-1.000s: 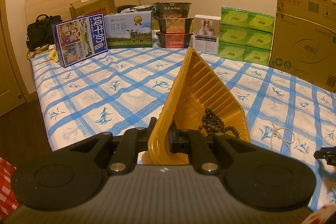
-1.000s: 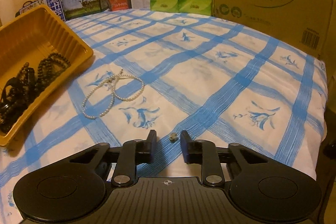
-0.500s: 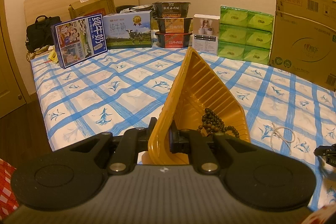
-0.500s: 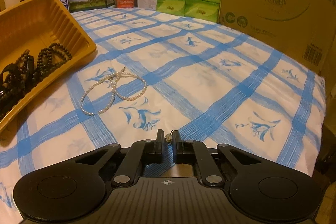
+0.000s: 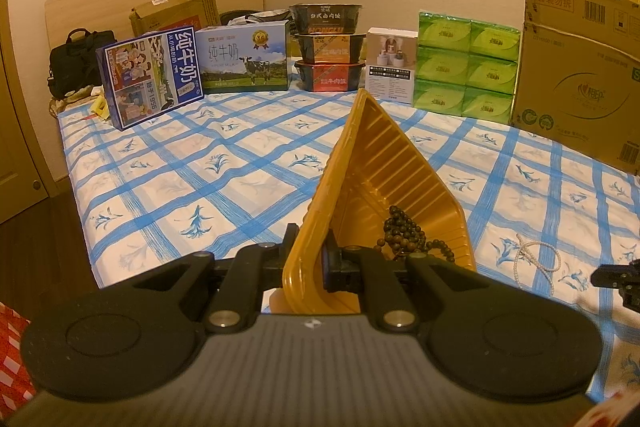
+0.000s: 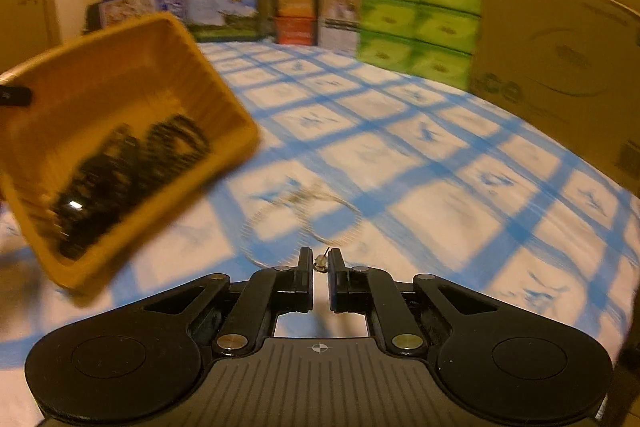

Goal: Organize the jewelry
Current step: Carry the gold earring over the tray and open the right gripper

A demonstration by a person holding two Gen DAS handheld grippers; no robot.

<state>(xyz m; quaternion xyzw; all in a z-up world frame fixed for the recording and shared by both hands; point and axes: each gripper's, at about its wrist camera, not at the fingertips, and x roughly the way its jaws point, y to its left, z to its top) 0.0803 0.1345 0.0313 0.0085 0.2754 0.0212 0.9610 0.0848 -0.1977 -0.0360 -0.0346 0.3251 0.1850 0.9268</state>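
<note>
My left gripper [image 5: 309, 251] is shut on the near rim of a yellow plastic tray [image 5: 384, 183] that holds dark bead bracelets [image 5: 404, 233]. My right gripper [image 6: 320, 261] is shut on a small pearl earring [image 6: 320, 260], lifted above the bedsheet. A white pearl necklace [image 5: 536, 259] lies on the sheet to the right of the tray; it shows blurred in the right wrist view [image 6: 304, 219], just beyond my right fingertips. The tray [image 6: 120, 99] is at the left in that view, with the dark beads [image 6: 132, 171] inside.
The bed has a blue-checked sheet [image 5: 224, 163]. Along its far edge stand milk cartons [image 5: 152, 75], stacked food bowls [image 5: 328, 47], green tissue packs [image 5: 466, 67] and a large cardboard box [image 5: 580, 75]. The bed's left edge drops to a dark floor [image 5: 36, 239].
My right gripper closed on the earring and lifted it off the sheet, swinging left toward the tray. The left gripper kept holding the tray still.
</note>
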